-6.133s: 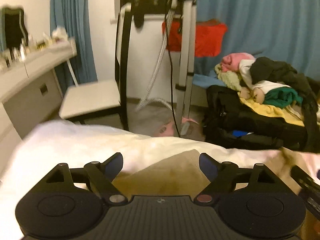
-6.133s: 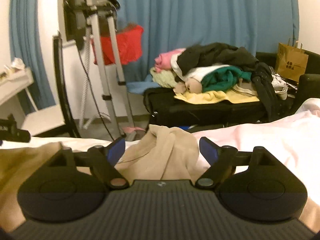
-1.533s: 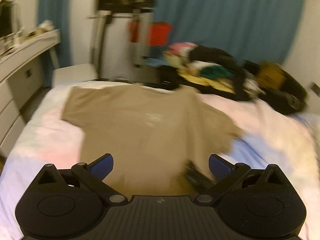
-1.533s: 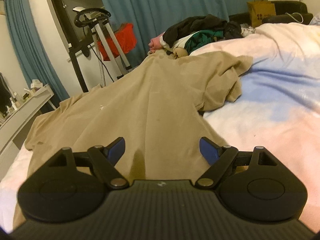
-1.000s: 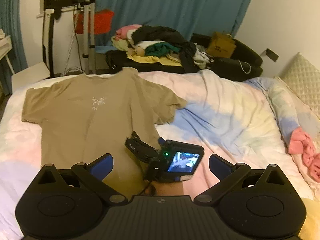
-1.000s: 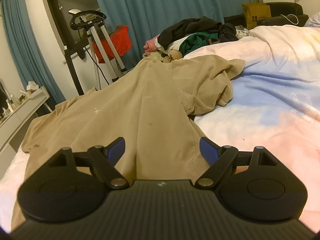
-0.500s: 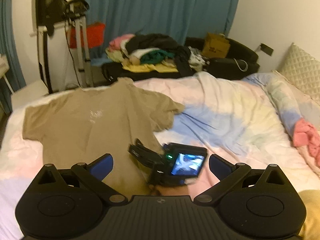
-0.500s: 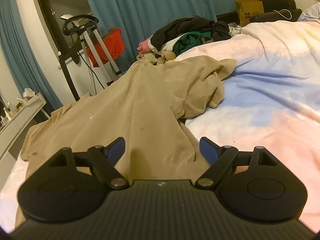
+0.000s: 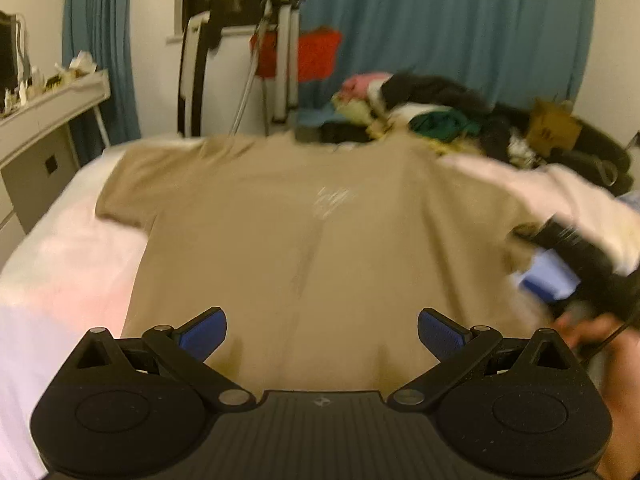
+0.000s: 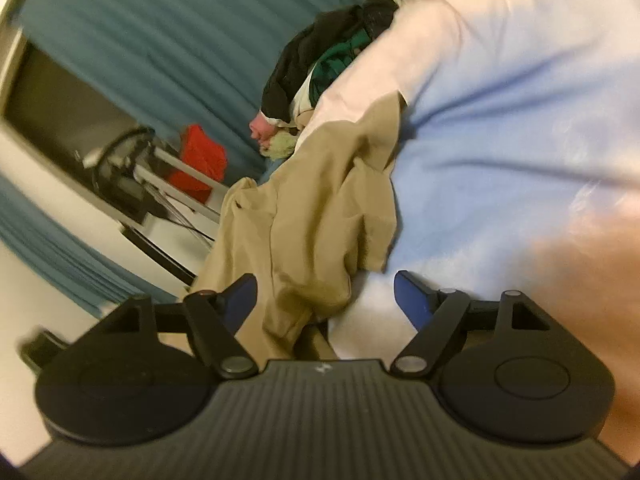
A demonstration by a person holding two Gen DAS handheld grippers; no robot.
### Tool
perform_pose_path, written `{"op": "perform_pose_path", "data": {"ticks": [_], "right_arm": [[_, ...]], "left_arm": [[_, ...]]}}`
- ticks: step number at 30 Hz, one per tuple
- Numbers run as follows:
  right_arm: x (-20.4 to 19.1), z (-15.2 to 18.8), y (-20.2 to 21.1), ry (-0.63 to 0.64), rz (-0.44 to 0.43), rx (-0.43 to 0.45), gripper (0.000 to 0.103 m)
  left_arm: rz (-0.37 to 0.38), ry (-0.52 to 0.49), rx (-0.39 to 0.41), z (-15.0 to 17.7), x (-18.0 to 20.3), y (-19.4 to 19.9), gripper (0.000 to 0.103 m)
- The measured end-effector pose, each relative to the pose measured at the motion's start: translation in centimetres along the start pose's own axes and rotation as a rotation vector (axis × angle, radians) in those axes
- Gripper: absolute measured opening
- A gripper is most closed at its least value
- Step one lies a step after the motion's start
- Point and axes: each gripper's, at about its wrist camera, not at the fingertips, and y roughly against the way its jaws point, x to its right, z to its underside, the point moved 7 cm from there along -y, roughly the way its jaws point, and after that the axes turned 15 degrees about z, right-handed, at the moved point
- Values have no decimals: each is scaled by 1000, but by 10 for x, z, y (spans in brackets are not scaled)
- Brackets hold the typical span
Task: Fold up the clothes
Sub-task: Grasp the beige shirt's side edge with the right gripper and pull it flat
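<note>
A tan T-shirt [image 9: 304,232] lies spread face up on the bed, collar toward the far edge, with a small pale print on the chest. My left gripper [image 9: 322,330] hovers open over the shirt's lower hem, nothing between its blue pads. In the right wrist view, tilted sideways, the shirt's right sleeve [image 10: 344,216] lies crumpled on the sheet. My right gripper [image 10: 324,294] is open just above that bunched sleeve. The right gripper [image 9: 560,256] also shows blurred at the right of the left wrist view, held by a hand [image 9: 588,328].
The bed sheet [image 10: 500,152] is pale pink and blue. A heap of mixed clothes [image 9: 424,112] lies on dark luggage beyond the bed's far edge. An exercise machine [image 9: 276,40] with a red cloth stands before blue curtains. A white desk [image 9: 44,120] stands at left.
The left gripper has swung left and lower, over the shirt's hem. The right gripper has rolled sideways and moved up to the crumpled right sleeve. Both stay open.
</note>
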Motion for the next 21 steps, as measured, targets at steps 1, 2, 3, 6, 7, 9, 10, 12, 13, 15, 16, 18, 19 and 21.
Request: {"op": "perform_pose_path", "data": {"ticks": [1,2,3,6,7,9,10,12,13,15,16,18,19,21], "right_arm": [[0,-2,-7,-20,-2,-1,78],[0,-4,-13,-40,-4,-2,78],[0,-6,-20,-60,-6,-3,78],[0,-12,-39,-121,-12,-6,77],[0,-14,-46,-141,-13,-7,71],[0,-18,-59,-181,-17,-9,61],[0,-20,-66,-201,-19,-11,51],[0,-24,-79,-241,-23,-13,20],[1,-26,-85,-261,-25,-14,11],[3,-40,-85,-248,-1,11,9],[4,-52,-80,-219,17,43,9],[3,-73,-76,-152,64,89,8],[3,-83,-76,-119,91,104,8],[1,-97,-79,-40,144,115,9]], "left_arm": [[-6,9,-11,3,-10,-6,101],[-9,19,-22,6,-20,-11,101],[10,41,-24,6,-24,-14,101],[48,54,-3,2,-21,-18,101],[53,46,4,1,-17,-21,101],[56,19,8,3,-9,-24,101],[57,8,7,5,-7,-26,101],[57,2,0,8,-5,-29,101],[57,-1,-3,10,-4,-30,101],[57,-7,-10,13,-2,-33,101],[57,-10,-14,15,0,-35,101],[57,-16,-21,18,2,-38,101],[57,-18,-24,20,2,-39,101],[58,-20,-29,20,1,-42,101]]}}
